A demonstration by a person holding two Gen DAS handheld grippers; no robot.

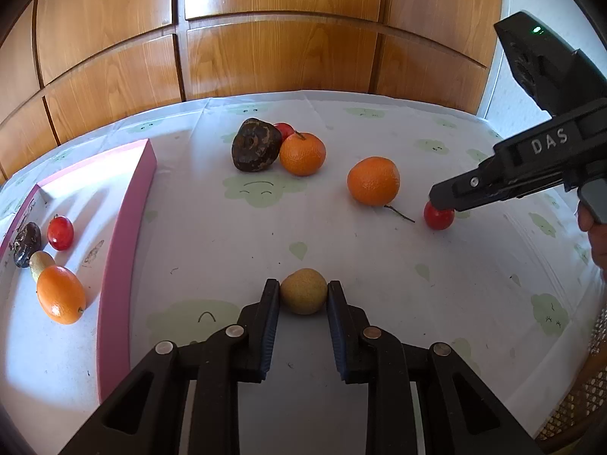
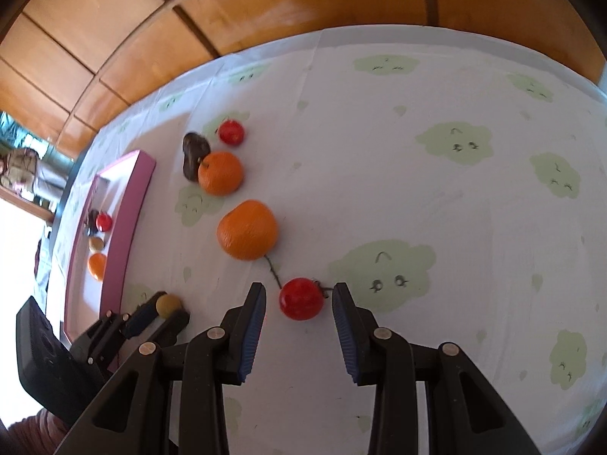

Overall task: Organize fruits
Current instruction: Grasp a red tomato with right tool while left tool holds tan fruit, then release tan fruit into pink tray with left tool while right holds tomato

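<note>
- Closest in, the left gripper (image 1: 303, 291) has its jaws right up against both sides of a small tan-yellow fruit (image 1: 303, 291) sitting on the tablecloth (image 1: 341, 250). Looks like a pinch, though the fruit hasn't left the cloth yet.
- The right gripper (image 2: 299, 295) is spread around a little red fruit (image 2: 301, 298), with visible gaps on both sides, so nothing's grabbed there.
- My worry: these are round and smooth. If the right one closes off-center, that red fruit probably squirts out and rolls toward the near orange (image 2: 247, 229), whose loose stem is just beside it.
- Same deal on the left: only the fingertips are on the tan fruit, so a quick lift could pop it free.
- Further back, a second orange (image 1: 302, 153) is bunched up with a dark lumpy fruit (image 1: 255, 145) and another red one (image 1: 284, 129) behind them.
- Off to the left, the pink tray (image 1: 125, 227) already holds an orange, a red fruit, a dark one and a pale one. Carrying over that raised rim is where a weak grip likely fails.
</note>
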